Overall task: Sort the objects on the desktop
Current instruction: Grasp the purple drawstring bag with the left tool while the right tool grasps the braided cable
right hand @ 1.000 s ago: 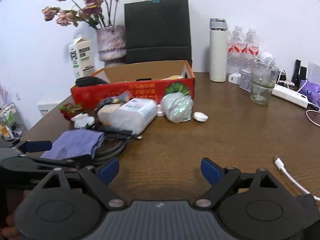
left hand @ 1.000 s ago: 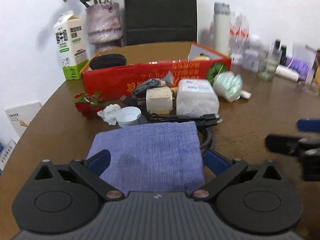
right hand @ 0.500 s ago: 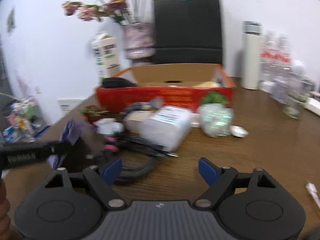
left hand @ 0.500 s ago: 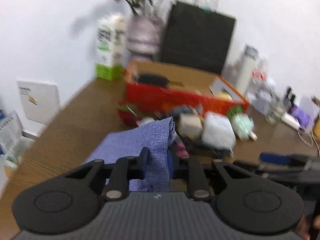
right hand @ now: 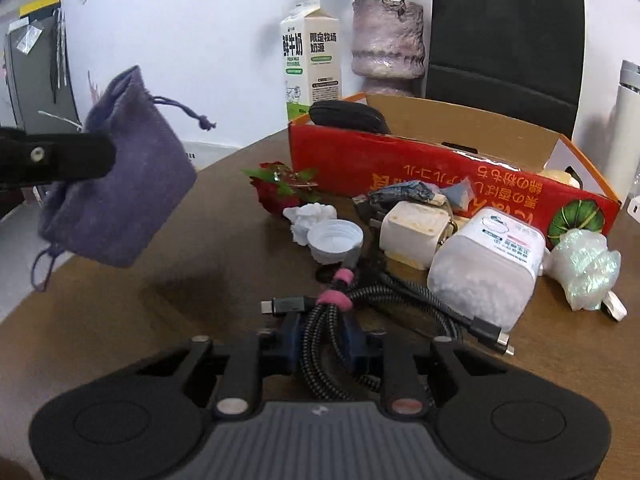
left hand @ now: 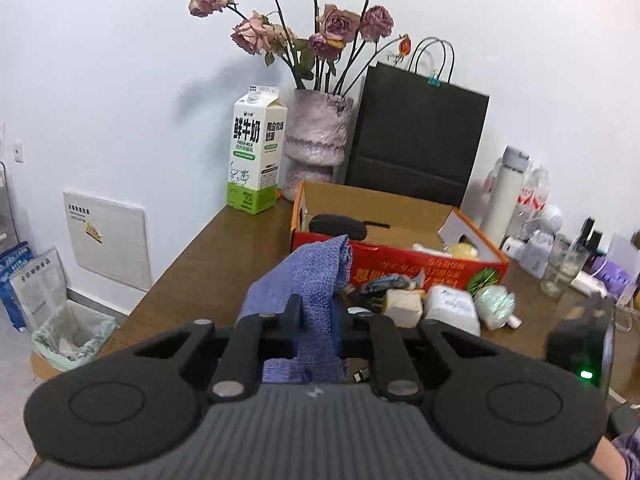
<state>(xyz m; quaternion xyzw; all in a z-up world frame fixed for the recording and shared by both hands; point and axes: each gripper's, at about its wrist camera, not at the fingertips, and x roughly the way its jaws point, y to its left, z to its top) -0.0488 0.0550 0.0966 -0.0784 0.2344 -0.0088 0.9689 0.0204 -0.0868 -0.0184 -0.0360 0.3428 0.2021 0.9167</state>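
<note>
Pouch (right hand: 116,176), soft limp cloth, light, hangs clear of the table (right hand: 168,312) at 9 o'clock, left gripper (left hand: 316,320) clamped on it, jaws closing. Cable bundle (right hand: 340,320) at 6 o'clock: springy braid, right gripper (right hand: 320,342) jaws closing on the coil; grab near the pink tie (right hand: 334,300).

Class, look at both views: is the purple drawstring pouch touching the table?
Apart. In the right wrist view the purple drawstring pouch hangs from the left gripper's fingers, with its shadow on the table below.

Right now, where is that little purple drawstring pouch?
The purple pouch hangs off the table, pinched in the left tongs, at the left of the right wrist view, well left of the red box.
</note>
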